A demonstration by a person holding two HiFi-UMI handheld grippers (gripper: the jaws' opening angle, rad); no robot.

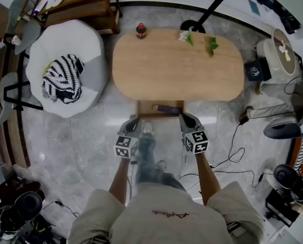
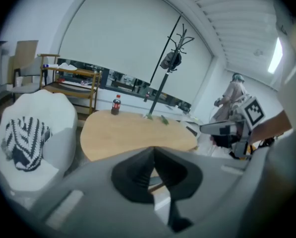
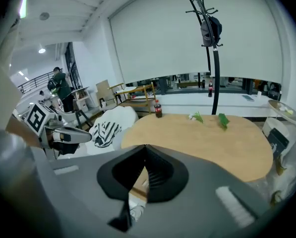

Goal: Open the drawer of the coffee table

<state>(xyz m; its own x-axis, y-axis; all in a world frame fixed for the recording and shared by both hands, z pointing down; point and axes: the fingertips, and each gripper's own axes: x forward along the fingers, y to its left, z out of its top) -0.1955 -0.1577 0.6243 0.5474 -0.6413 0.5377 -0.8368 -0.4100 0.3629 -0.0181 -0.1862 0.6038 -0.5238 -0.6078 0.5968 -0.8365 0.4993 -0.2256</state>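
The oval wooden coffee table (image 1: 176,65) stands ahead of me, and its drawer (image 1: 160,115) juts out from the near edge with a dark flat thing (image 1: 167,108) inside. My left gripper (image 1: 133,121) hangs just left of the drawer's front and my right gripper (image 1: 186,118) just right of it, both apart from it. Each is shut with nothing held. In the left gripper view the shut left gripper (image 2: 154,150) points over the table (image 2: 138,133). In the right gripper view the shut right gripper (image 3: 144,148) points over the table (image 3: 207,138) too.
A cola bottle (image 1: 140,30) and green sprigs (image 1: 211,44) sit at the table's far edge. A white beanbag (image 1: 85,44) with a striped cloth (image 1: 62,78) lies left. A coat stand base (image 1: 193,27) is behind; cables (image 1: 232,161) and equipment lie on the floor right.
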